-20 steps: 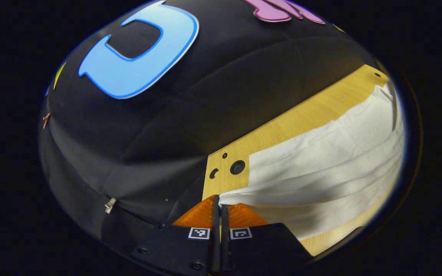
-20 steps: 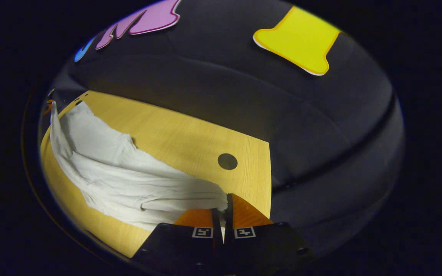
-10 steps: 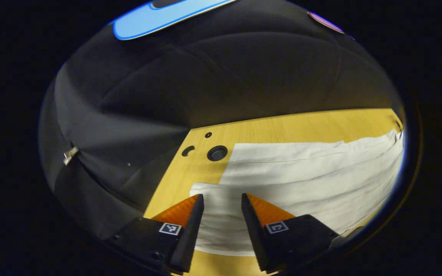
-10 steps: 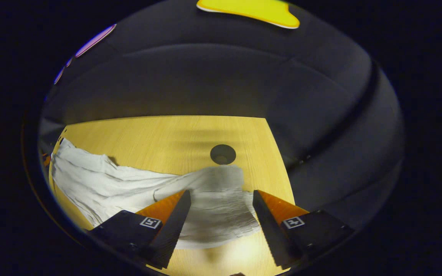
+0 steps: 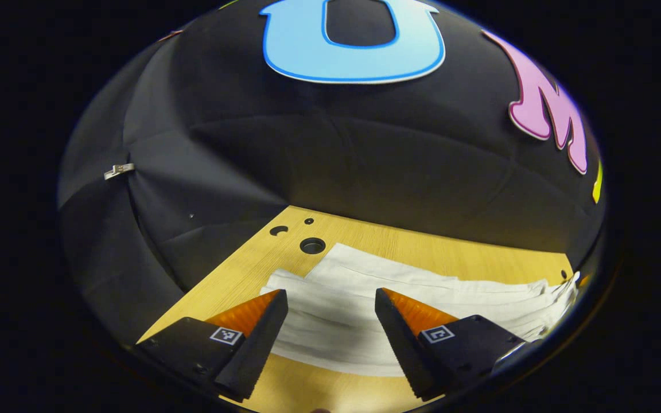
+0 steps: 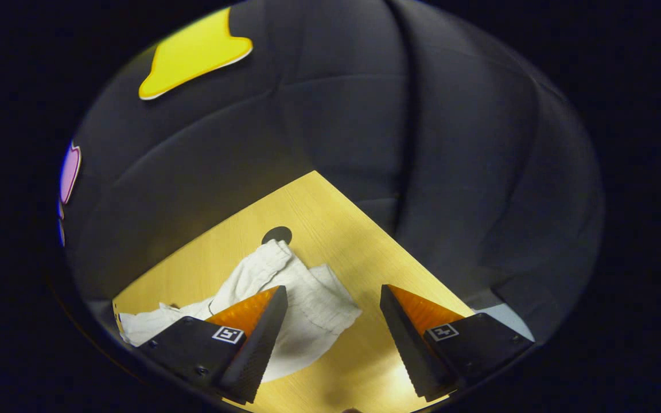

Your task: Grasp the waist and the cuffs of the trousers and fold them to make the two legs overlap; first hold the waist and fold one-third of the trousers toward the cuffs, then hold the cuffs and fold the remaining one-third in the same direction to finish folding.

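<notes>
the trousers (image 5: 399, 298) lie flat on the table (image 5: 250, 269), lengthwise, one leg layered over the other, the near edges slightly offset. in the left gripper view the left gripper (image 5: 330, 327) hangs above one end of the cloth, fingers spread wide, holding nothing; that end sits just beside the round holes (image 5: 312, 245) near the table corner. in the right gripper view the right gripper (image 6: 333, 327) is likewise wide apart and empty, above the other end (image 6: 302, 298), which is gathered and bunched, touching a dark hole (image 6: 277, 234). which end is waist and which is cuffs cannot be told with certainty. judgement: the leg overlap appears done and the thirds fold is not yet begun. risks: a pinch on the bunched end may catch one layer only, so the legs would slide apart on lifting; the offset edges could widen; a finger could snag a hole; the cloth lies near the table edge and may drag off.
</notes>
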Tool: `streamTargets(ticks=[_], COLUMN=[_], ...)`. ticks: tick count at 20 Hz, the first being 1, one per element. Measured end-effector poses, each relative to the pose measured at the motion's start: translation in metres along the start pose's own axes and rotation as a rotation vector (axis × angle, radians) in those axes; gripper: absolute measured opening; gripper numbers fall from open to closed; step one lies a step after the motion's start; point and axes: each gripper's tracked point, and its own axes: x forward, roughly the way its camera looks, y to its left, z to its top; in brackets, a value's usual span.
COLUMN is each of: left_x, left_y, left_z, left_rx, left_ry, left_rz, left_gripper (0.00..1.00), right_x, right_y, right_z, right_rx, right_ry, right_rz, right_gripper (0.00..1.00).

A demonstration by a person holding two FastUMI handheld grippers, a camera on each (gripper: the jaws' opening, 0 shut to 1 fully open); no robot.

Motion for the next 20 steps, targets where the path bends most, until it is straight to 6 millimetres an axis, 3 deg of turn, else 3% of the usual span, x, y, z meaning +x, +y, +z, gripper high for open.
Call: streamTargets(ticks=[3, 7, 10, 11, 15, 17, 19, 20], left_x=[-0.027, -0.055, -0.069, -0.075, -0.086, -0.089, -0.091, -0.091], left_y=[-0.011, -0.012, -0.019, -0.023, -0.045, -0.057, -0.070, -0.079], left_z=[0.001, -0.007, -0.020, -0.023, -0.037, -0.042, -0.046, -0.049], left_rx=[-0.096, -0.050, -0.042, -0.051, -0.102, -0.088, -0.077, -0.076], left_ry=[-0.004, 0.002, 0.030, 0.034, 0.069, 0.090, 0.104, 0.115], left_rz=[-0.034, -0.024, -0.022, -0.020, -0.036, -0.044, -0.058, -0.072], left_gripper=[0.96, 0.96, 0.96, 0.96, 0.96, 0.96, 0.96, 0.96], right_x=[0.004, 0.016, 0.024, 0.025, 0.031, 0.031, 0.031, 0.030], right_y=[0.003, 0.012, 0.006, 0.006, 0.004, 0.008, 0.016, 0.019], right_z=[-0.011, -0.022, -0.033, -0.026, -0.033, -0.039, -0.043, -0.046], right_rx=[0.047, 0.043, 0.022, 0.005, -0.087, -0.140, -0.155, -0.149], right_ry=[0.017, 0.006, 0.019, -0.019, -0.052, -0.054, -0.041, -0.025], right_rz=[0.006, -0.004, -0.042, -0.051, -0.101, -0.128, -0.120, -0.117], right_gripper=[0.99, 0.99, 0.99, 0.99, 0.98, 0.90, 0.74, 0.55])
